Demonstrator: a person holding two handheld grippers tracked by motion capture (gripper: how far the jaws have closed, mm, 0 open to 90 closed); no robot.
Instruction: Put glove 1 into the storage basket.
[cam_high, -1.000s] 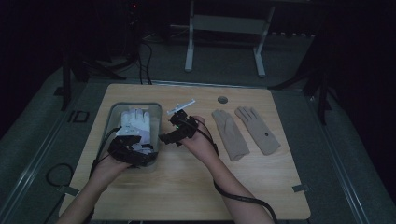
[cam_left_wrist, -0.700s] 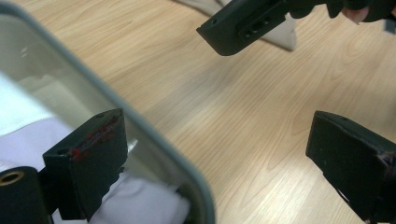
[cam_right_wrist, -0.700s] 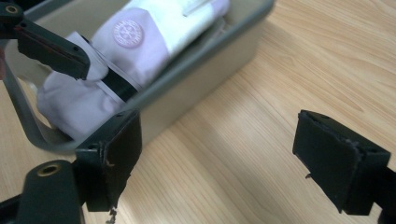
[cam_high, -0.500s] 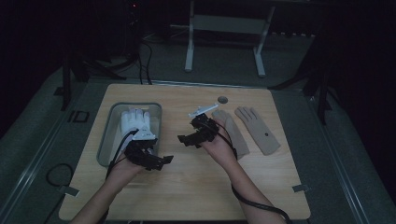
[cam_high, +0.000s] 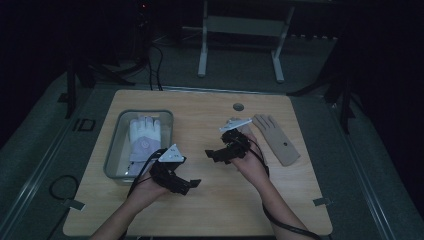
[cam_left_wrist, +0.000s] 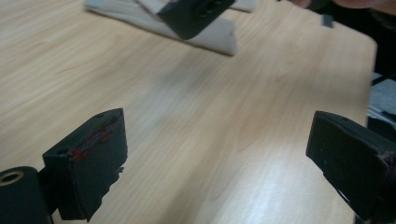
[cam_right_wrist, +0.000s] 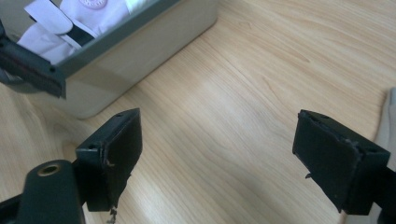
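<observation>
A dim room surrounds a pale wooden worktop (cam_high: 210, 210), with the legs of a metal stand on the grey floor behind it. Toward the left of the worktop stands a clear-walled tray (cam_high: 114, 155) holding a white glove (cam_high: 143, 142). On the right side lies a tan glove (cam_high: 277, 142), flat, fingers pointing away from the person.

The left gripper (cam_left_wrist: 219, 158) is held in the person's left hand just in front of the tray's near right corner, over bare wood. Its jaws stand wide apart with nothing between them, and they point across the worktop toward the other gripper and a pale fabric edge at the top of the left gripper view, which looks like the tan glove (cam_left_wrist: 205, 35). The white glove lies behind and to the left of this gripper, inside the tray and apart from the jaws.

The right gripper (cam_right_wrist: 219, 154) is held near the middle of the worktop, just left of the tan glove, and faces back toward the tray (cam_right_wrist: 140, 56). Its jaws are likewise spread wide and empty above bare wood. In the right gripper view the tray wall stands between these jaws and the white glove (cam_right_wrist: 93, 11).

A small round hole (cam_high: 238, 107) sits near the far edge of the worktop.
</observation>
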